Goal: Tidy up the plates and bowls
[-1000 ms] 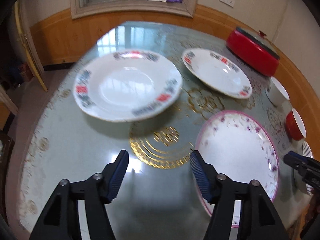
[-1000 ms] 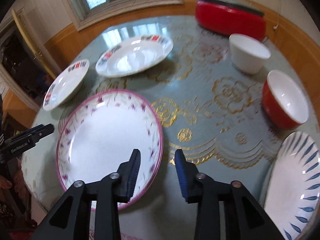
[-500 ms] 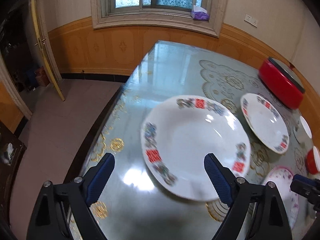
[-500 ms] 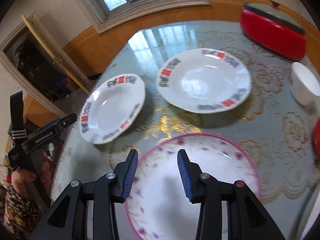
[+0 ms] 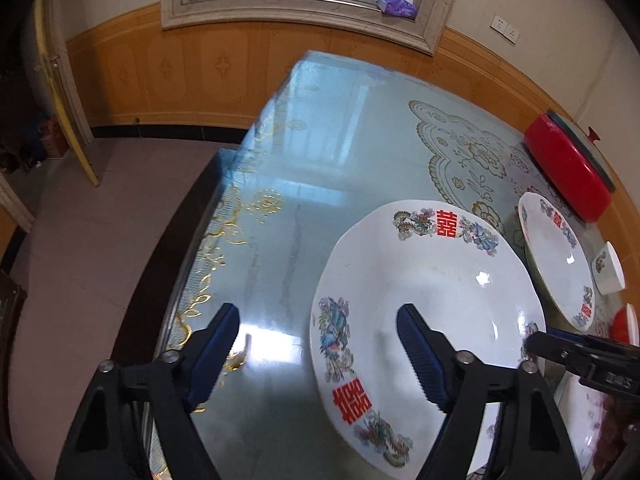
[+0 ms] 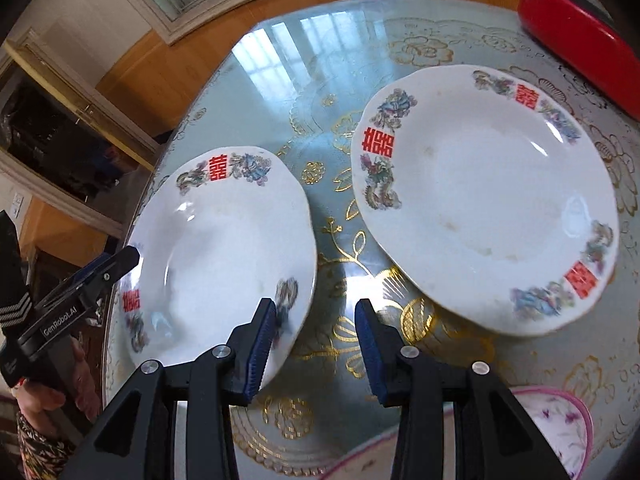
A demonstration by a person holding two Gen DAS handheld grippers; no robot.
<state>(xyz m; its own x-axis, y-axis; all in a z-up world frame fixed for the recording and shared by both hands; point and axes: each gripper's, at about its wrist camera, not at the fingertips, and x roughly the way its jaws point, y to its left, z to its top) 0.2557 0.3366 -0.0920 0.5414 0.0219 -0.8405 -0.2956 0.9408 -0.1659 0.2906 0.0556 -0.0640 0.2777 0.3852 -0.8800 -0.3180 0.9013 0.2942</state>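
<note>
Fingers of your left gripper [image 5: 318, 354], just narrowing, are straddling the near plate [image 5: 424, 320] rim w/o pinching; right gripper [image 6: 316, 344] fingers, part-spread, empty, are reaching its opposite rim. Two-handed lift's prob next.

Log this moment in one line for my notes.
left gripper: open, jaws just closing, straddling near plate rim | right gripper: open at same plate's opposite edge | nothing held

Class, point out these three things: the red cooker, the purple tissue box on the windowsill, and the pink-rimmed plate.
red cooker [image 5: 568, 176], left wrist view, red side wall.
purple tissue box [image 5: 397, 5], left wrist view, front face.
pink-rimmed plate [image 6: 556, 416], right wrist view, inner face.
</note>
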